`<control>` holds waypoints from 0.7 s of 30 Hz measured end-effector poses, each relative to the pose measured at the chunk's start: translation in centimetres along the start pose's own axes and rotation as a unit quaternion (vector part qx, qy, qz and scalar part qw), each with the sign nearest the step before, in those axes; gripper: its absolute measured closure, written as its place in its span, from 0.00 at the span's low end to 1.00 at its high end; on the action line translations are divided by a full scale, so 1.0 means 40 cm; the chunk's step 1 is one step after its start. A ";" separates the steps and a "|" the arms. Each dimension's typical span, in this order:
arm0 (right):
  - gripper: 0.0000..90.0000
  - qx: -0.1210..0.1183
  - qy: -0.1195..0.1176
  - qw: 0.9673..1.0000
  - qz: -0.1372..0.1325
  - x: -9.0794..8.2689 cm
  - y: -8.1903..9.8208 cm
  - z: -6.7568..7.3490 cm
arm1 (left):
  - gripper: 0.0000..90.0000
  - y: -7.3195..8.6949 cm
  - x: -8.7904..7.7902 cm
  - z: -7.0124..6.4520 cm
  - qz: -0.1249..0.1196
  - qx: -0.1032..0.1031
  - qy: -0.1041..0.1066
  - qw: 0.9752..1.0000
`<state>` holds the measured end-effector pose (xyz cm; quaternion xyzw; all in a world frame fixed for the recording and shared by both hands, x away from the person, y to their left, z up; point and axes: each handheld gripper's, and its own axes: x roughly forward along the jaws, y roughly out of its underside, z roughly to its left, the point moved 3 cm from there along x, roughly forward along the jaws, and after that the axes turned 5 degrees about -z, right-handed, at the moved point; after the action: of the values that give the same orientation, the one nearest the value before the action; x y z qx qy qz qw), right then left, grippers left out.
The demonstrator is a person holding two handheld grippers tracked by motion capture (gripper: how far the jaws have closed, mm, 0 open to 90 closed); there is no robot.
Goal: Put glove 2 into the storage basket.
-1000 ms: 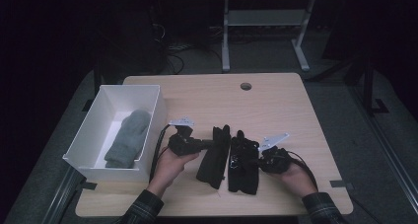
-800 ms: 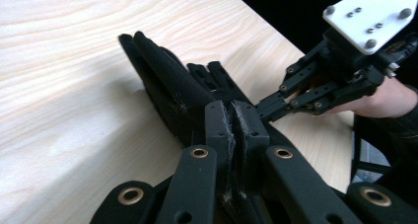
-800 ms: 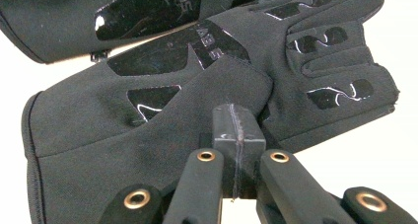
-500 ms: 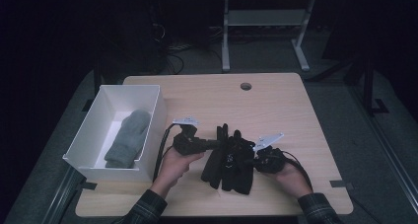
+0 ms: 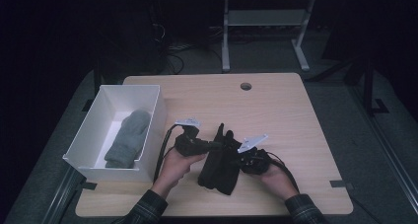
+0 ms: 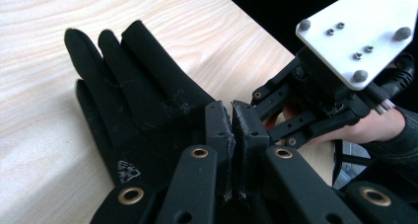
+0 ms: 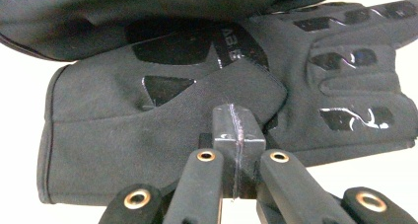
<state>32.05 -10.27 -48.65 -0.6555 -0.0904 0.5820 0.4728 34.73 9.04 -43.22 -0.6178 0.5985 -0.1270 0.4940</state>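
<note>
Gloves of soft black fabric [image 5: 219, 160], light and limp with glossy patches, are seen stacked at the near middle of the pale wooden desk [image 5: 276, 110], between the two claws. The left claw [image 5: 213, 146] is clamped on the edge of one glove beside its palm, the right claw [image 5: 240, 160] on the other's cuff. Such cloth is judged best pinched at a hem.

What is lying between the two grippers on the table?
The black gloves lie between the left gripper and the right gripper, stacked on the wooden table. The high view shows it best.
</note>
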 end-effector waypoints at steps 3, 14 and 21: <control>1.00 -0.001 -0.003 1.000 -0.005 0.018 -0.012 0.013 | 0.96 0.005 0.006 0.000 0.007 0.004 0.001 1.000; 1.00 -0.005 -0.001 1.000 -0.017 0.009 -0.020 0.019 | 0.96 0.022 0.021 0.005 0.023 0.004 0.000 1.000; 1.00 0.000 0.008 1.000 -0.005 -0.008 -0.002 0.000 | 0.96 0.023 0.025 0.002 0.024 0.006 0.002 1.000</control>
<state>31.99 -10.43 -48.40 -0.6598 -0.0901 0.5739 0.4767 34.48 8.39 -44.39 -0.6000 0.6135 -0.1200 0.4993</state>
